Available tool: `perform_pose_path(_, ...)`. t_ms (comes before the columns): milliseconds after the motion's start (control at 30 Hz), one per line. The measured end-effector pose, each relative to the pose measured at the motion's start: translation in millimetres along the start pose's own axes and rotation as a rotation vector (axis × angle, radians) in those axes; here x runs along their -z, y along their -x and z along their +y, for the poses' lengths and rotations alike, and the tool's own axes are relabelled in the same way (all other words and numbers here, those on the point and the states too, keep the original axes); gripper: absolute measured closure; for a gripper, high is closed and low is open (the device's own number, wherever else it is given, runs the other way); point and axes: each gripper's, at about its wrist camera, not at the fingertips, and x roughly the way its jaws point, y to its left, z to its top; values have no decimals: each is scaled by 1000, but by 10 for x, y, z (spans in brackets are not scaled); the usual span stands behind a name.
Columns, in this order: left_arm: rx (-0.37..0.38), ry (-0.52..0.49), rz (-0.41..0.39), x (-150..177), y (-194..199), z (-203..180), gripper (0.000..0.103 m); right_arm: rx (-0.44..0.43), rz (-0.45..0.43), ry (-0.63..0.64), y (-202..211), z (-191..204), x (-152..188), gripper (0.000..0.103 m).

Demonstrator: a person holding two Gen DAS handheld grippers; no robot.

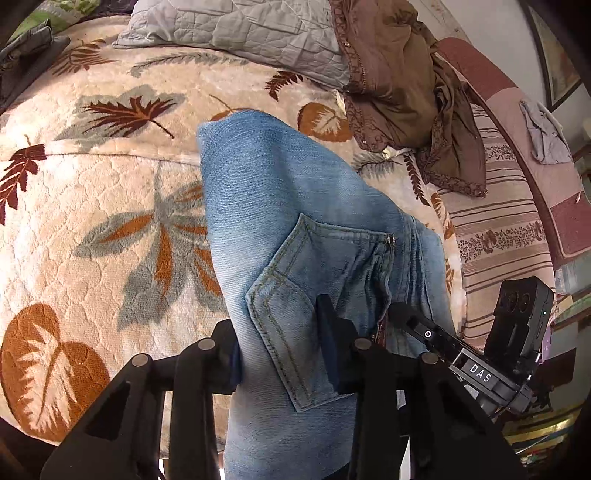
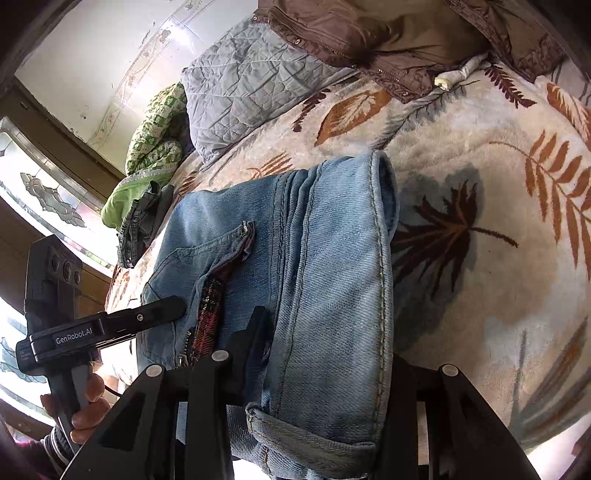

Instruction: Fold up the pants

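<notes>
Light blue jeans (image 1: 295, 229) lie folded on a leaf-patterned blanket (image 1: 92, 221), far end resting on the bed, near end raised. My left gripper (image 1: 280, 354) is shut on the jeans at the back pocket, fabric bunched between its fingers. My right gripper (image 2: 325, 365) is shut on the jeans (image 2: 325, 258) at the waistband edge, beside the open zipper with plaid lining (image 2: 210, 314). Each gripper shows in the other's view: the right one (image 1: 480, 369) at lower right, the left one (image 2: 92, 332) at lower left, held by a hand.
A grey quilted pillow (image 1: 240, 29) and a brown jacket (image 1: 406, 81) lie at the head of the bed. A green patterned cloth (image 2: 155, 147) and dark garment sit at the far side. A striped sheet (image 1: 498, 229) covers the bed edge to the right.
</notes>
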Motion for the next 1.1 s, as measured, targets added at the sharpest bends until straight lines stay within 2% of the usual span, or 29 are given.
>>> perform_pose_path(233, -23, -4, -105, -155, 375, 166, 71, -22, -12, 38, -2, 436, -141, 65)
perform_pose_path(400, -84, 35, -153, -576, 511, 513, 70, -22, -8, 95, -312, 875, -402, 65)
perform_pose_path(433, -100, 40, -167, -656, 519, 599, 68, -25, -13, 111, -395, 963, -462, 64)
perform_pose_path(467, -139, 28, -169, -739, 486, 672, 60, -30, -28, 123, -476, 1038, -515, 61)
perform_pose_path(500, -196, 24, -166, -805, 439, 754, 56, -20, -48, 143, -565, 1102, -578, 58)
perform_pose_path(533, -253, 37, -161, -845, 407, 845, 55, 25, -70, 171, -657, 1153, -627, 50)
perform_pose_path(600, -340, 57, -163, -805, 395, 1011, 55, 186, -82, 204, -830, 1179, -702, 50)
perform_pose_path(633, -360, 54, -177, -759, 412, 1069, 53, 238, -76, 207, -874, 1153, -717, 50)
perform_pose_path(700, -426, 40, -207, -654, 445, 1122, 40, 235, -72, 176, -842, 1040, -701, 47)
perform_pose_path(733, -464, 34, -230, -595, 472, 1121, 34, 225, -74, 165, -798, 1006, -666, 36)
perform_pose_path(767, -496, 29, -256, -531, 503, 1112, 32, 238, -68, 159, -753, 976, -630, 21)
perform_pose_path(800, -513, 23, -282, -471, 541, 1102, 32, 258, -57, 155, -711, 959, -590, 16)
perform_pose_path(900, -521, 14, -349, -316, 648, 1033, 21, 296, -40, 164, -539, 951, -433, 14)
perform_pose_path(1033, -547, -2, -430, -172, 791, 927, 18, 353, -40, 198, -294, 1000, -225, 6)
perform_pose_path(1100, -551, -18, -428, -125, 825, 883, 18, 361, -55, 225, -173, 1037, -123, 4)
